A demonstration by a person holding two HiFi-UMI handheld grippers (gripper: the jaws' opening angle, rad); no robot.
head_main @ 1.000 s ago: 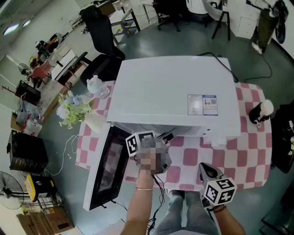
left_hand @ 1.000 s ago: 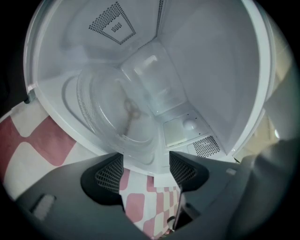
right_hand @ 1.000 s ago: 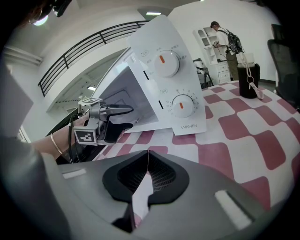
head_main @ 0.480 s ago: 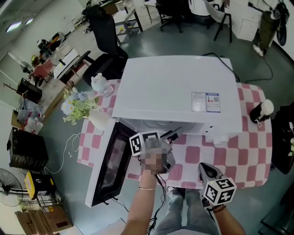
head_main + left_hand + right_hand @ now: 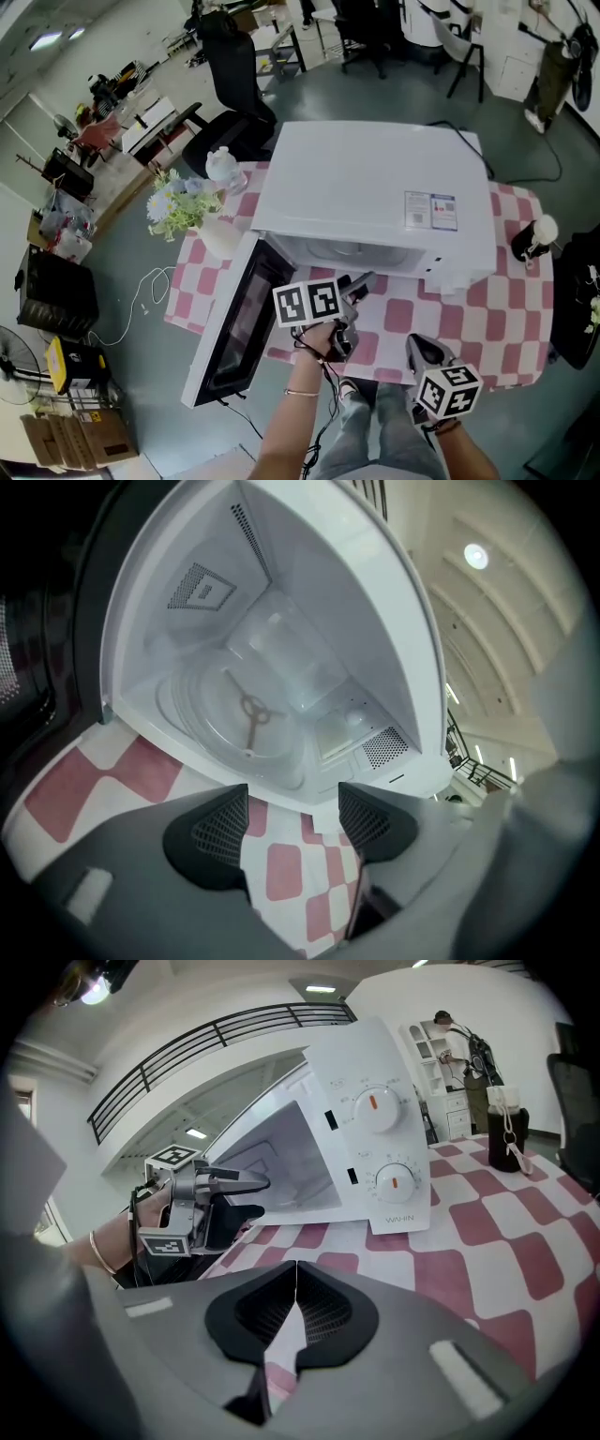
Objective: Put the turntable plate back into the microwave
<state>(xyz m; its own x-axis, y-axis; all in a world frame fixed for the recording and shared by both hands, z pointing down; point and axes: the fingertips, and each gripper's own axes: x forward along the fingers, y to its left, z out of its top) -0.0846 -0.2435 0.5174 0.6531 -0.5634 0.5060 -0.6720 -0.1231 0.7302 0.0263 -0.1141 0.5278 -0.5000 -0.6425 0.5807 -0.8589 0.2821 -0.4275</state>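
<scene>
The white microwave (image 5: 375,192) stands on the pink-checked table (image 5: 487,319) with its door (image 5: 239,323) swung open to the left. In the left gripper view a clear glass turntable plate (image 5: 220,728) lies flat on the cavity floor, and a three-armed hub (image 5: 251,710) shows through it. My left gripper (image 5: 292,810) hovers just outside the opening, open, with only tablecloth between its pads. It also shows in the head view, left gripper (image 5: 359,281), and in the right gripper view, left gripper (image 5: 239,1183). My right gripper (image 5: 296,1283) is shut on nothing, low over the table's near edge, right gripper (image 5: 422,349).
A vase of flowers (image 5: 183,211) and a clear teapot (image 5: 223,164) stand left of the microwave. A dark bottle (image 5: 530,236) is at the table's far right. The open door juts past the table's near edge. A black office chair (image 5: 230,75) stands behind.
My left gripper has risen a little and rolled in front of the opening, so its marker cube now shows fully. The right gripper looks still.
</scene>
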